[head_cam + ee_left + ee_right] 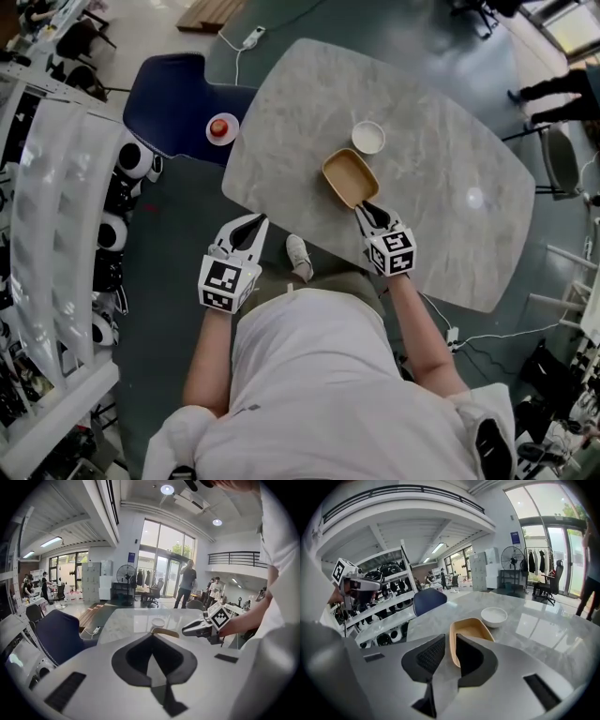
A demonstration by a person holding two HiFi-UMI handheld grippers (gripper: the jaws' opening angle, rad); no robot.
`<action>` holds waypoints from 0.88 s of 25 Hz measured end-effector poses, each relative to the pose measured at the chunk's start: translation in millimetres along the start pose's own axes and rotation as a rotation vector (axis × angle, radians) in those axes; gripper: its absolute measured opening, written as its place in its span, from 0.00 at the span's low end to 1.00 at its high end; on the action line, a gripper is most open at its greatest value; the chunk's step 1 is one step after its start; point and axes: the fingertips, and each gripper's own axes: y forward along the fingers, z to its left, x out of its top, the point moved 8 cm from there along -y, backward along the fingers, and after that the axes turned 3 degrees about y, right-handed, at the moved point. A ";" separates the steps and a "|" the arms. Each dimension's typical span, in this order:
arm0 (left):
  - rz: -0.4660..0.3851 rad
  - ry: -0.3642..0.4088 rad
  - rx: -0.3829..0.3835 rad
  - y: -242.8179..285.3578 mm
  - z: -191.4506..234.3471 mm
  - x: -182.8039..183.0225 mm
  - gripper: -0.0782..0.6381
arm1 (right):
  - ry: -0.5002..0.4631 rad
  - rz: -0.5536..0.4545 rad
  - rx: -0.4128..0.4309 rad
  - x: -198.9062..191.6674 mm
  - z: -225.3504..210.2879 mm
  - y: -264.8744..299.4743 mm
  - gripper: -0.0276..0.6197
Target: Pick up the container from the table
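A shallow tan container (350, 176) lies near the front edge of the grey marble table (450, 216). My right gripper (367, 208) is at its near end. In the right gripper view the jaws (450, 637) stand open astride the container's (471, 629) near left rim: one jaw is outside and one inside, with a slim gap on the outer side. My left gripper (257, 219) hovers off the table's front left edge, shut and empty. In the left gripper view (151, 635) it points toward the container (165, 632) and the right gripper (184, 630).
A white bowl (367, 137) sits just beyond the container. A dark blue chair (169, 98) and a small plate with a red thing (222, 128) are at the table's far left. White shelving (56, 216) runs along the left. People stand far off (188, 581).
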 end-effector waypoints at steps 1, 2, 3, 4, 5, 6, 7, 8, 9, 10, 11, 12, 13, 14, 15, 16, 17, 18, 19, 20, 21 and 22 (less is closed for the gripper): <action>0.001 -0.005 0.004 -1.2 3.1 -1.9 0.11 | -0.010 0.017 0.002 -2.6 0.6 7.1 0.18; 0.001 -0.011 0.008 -2.6 5.9 -3.9 0.11 | -0.019 0.034 0.007 -5.0 1.3 13.8 0.20; 0.002 -0.018 0.012 -4.2 8.3 -6.4 0.11 | -0.026 0.050 0.012 -7.5 2.0 20.0 0.20; 0.004 -0.025 0.018 -5.9 10.4 -9.2 0.11 | -0.034 0.067 0.017 -10.0 2.5 25.6 0.22; 0.009 -0.031 0.024 -7.4 12.2 -12.1 0.11 | -0.043 0.083 0.021 -12.5 2.6 30.8 0.23; 0.014 -0.035 0.030 -8.7 14.0 -15.0 0.11 | -0.054 0.098 0.023 -14.8 2.4 35.8 0.24; 0.019 -0.038 0.036 -10.1 15.9 -18.3 0.11 | -0.064 0.112 0.023 -16.9 2.1 40.6 0.25; 0.023 -0.041 0.043 -11.7 18.1 -21.7 0.11 | -0.072 0.123 0.021 -18.5 1.9 45.4 0.27; 0.025 -0.046 0.050 -13.8 20.6 -25.0 0.11 | -0.078 0.134 0.018 -19.8 2.0 50.2 0.27; 0.027 -0.052 0.058 -16.1 23.1 -28.1 0.11 | -0.085 0.146 0.014 -21.1 2.3 55.2 0.27; 0.029 -0.059 0.066 -18.4 25.4 -30.9 0.11 | -0.095 0.160 0.010 -22.5 2.7 60.1 0.28; 0.029 -0.066 0.075 -20.4 27.4 -32.6 0.11 | -0.108 0.173 0.005 -23.8 2.8 64.7 0.29; 0.030 -0.072 0.082 -22.1 28.8 -33.6 0.11 | -0.122 0.187 0.000 -25.1 2.5 69.0 0.29; 0.032 -0.077 0.088 -23.5 29.8 -34.7 0.11 | -0.135 0.200 -0.005 -26.3 1.9 72.9 0.29; 0.035 -0.081 0.093 -24.9 30.3 -36.6 0.11 | -0.144 0.214 -0.008 -27.3 1.1 76.6 0.29; 0.038 -0.087 0.098 -26.6 30.6 -38.7 0.11 | -0.149 0.227 -0.012 -28.2 0.6 80.3 0.28; 0.041 -0.092 0.103 -28.6 30.7 -40.6 0.11 | -0.150 0.241 -0.014 -29.2 0.2 83.7 0.27; 0.044 -0.096 0.108 -30.6 30.7 -42.1 0.11 | -0.149 0.255 -0.017 -30.4 -0.2 86.9 0.26; 0.046 -0.100 0.112 -32.3 30.4 -43.3 0.11 | -0.148 0.270 -0.020 -31.6 -0.6 89.8 0.26; 0.049 -0.104 0.116 -33.6 30.1 -44.2 0.11 | -0.150 0.285 -0.023 -32.9 -1.1 92.4 0.25; 0.050 -0.107 0.121 -34.3 29.7 -45.0 0.11 | -0.154 0.299 -0.026 -33.9 -1.6 94.7 0.24; 0.052 -0.109 0.126 -34.5 28.9 -45.9 0.11 | -0.158 0.309 -0.028 -34.6 -2.2 96.7 0.22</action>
